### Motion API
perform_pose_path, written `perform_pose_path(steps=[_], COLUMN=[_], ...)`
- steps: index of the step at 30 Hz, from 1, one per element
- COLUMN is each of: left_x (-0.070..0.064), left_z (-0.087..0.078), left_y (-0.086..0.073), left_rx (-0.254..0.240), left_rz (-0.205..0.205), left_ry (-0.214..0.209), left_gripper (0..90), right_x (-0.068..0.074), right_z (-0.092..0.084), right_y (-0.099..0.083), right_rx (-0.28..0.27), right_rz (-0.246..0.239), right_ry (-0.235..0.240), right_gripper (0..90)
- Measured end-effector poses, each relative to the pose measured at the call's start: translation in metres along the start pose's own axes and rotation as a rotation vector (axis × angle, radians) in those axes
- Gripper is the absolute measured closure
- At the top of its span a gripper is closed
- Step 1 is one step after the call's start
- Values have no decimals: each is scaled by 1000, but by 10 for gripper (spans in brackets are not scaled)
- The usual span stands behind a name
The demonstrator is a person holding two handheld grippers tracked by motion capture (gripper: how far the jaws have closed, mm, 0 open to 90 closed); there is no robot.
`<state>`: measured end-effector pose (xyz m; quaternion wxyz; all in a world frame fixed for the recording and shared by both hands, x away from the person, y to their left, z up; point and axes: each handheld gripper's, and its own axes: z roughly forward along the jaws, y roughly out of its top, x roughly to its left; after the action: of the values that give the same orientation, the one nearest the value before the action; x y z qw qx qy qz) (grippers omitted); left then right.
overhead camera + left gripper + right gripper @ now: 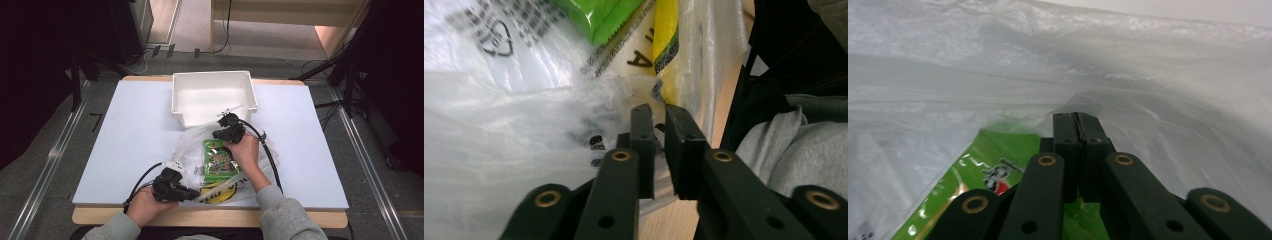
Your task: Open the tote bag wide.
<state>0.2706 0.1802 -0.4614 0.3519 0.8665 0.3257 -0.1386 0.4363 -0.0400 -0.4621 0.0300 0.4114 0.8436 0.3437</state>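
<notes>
A clear plastic bag (pixel 189 149) lies crumpled on the white table near its front edge. Inside it are a green snack packet (pixel 219 162) and a yellow-printed packet (pixel 222 192). My right gripper (pixel 223 121) is at the bag's far end with its jaws pressed together, pinching a tented fold of the bag's film (pixel 998 75); the green packet (pixel 983 165) lies just below it. At the bag's near left corner, my left gripper (pixel 196 194) has its jaws a narrow gap apart, with the bag's film (pixel 524 115) right at the tips. Ahead of them lie the green packet (pixel 599 17) and the yellow packet (pixel 665 35).
A white open bin (pixel 215 76) stands at the table's far middle, just beyond the bag. The white tabletop (pixel 125 130) stretches to both sides. A grey sleeve (pixel 794 145) is close to the left gripper. Dark stands and cables ring the table.
</notes>
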Motion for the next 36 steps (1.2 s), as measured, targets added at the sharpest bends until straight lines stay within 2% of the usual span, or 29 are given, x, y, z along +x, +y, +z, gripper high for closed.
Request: perform_pose_path(steps=[1,2,5,6,8,9,11,12,14,19,20,23,28,31,36], left_x=[0,-1,-4,-5,-6,-6,-6,-6,-7,-6,-6,-6,-5,-5,0], left_z=[0,-3,-7,-10,-14,-17,-19,-21,-24,-29,-31,-35,-41,-45,-51], left_y=[0,2,6,8,11,14,16,19,22,29,33,37,49,57,72], left_rx=[0,-11,-23,-44,-66,-78,-82,-93,-97,-106,-97,-102,-111,-118,-127], left_rz=[0,15,16,13,14,3,3,-6,-2,-7,-9,-3,1,3,6], left_ry=[0,17,27,27,31,35,32,33,37,25,16,14,15,23,33], left_gripper=[800,774,683,658,640,599,582,531,489,432,419,411,404,408,418], right_x=[0,2,5,6,7,9,10,13,15,15,14,13,11,10,12], right_z=[0,-5,-12,-19,-21,-26,-29,-34,-39,-48,-53,-58,-68,-73,-79], right_y=[0,0,-1,-2,-3,-4,-5,-8,-11,-17,-21,-24,-34,-40,-46], right_rx=[0,-8,-22,-33,-36,-39,-40,-45,-47,-52,-54,-57,-54,-68,-72], right_rz=[0,-12,-29,-31,-33,-39,-39,-51,-56,-58,-53,-46,-62,-74,-83], right_ry=[0,11,22,40,45,57,69,78,86,102,109,129,119,129,126], right_gripper=[900,890,865,838,824,791,776,743,714,670,620,588,588,588,589])
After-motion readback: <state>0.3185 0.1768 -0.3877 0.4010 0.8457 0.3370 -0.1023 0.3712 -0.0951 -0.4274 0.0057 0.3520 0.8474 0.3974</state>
